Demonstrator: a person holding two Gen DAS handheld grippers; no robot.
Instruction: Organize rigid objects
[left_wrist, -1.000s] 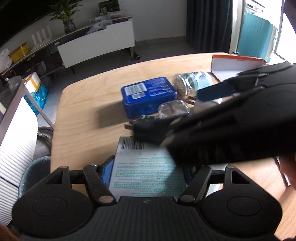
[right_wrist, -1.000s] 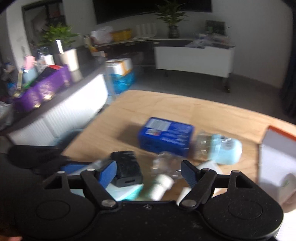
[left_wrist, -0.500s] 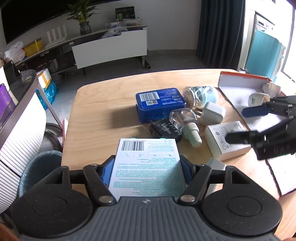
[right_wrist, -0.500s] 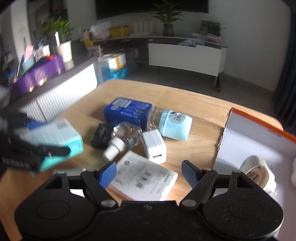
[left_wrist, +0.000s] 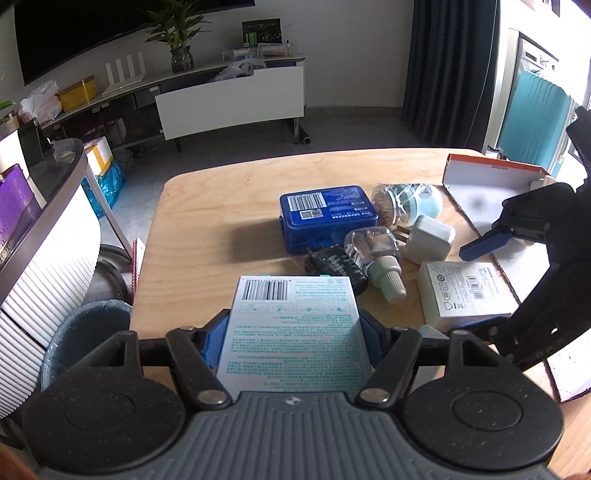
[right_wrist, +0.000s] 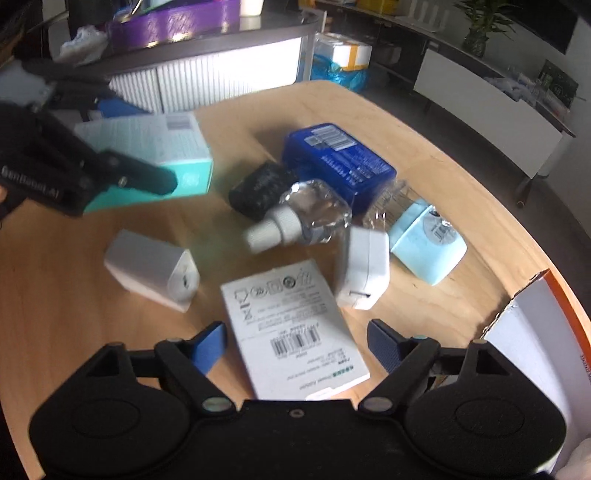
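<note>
My left gripper (left_wrist: 293, 338) is shut on a white and teal box (left_wrist: 293, 332), held above the wooden table (left_wrist: 221, 229); the box also shows in the right wrist view (right_wrist: 155, 147). My right gripper (right_wrist: 295, 345) is open and empty over a flat white box (right_wrist: 291, 325), which also shows in the left wrist view (left_wrist: 463, 290). On the table lie a blue tin (left_wrist: 327, 214), a black adapter (left_wrist: 334, 260), a clear bottle (left_wrist: 376, 253), a white charger (left_wrist: 428, 238), a light blue item (left_wrist: 424, 201) and a second white charger (right_wrist: 151, 269).
An open orange-edged cardboard box (left_wrist: 491, 173) lies at the table's right side. A bin (left_wrist: 85, 332) and a white ribbed cabinet (left_wrist: 48, 273) stand left of the table. A low shelf unit (left_wrist: 229, 99) runs along the far wall.
My right gripper has swung from over the black adapter across to the flat white box. My left gripper still holds the teal box, drawn slightly back.
</note>
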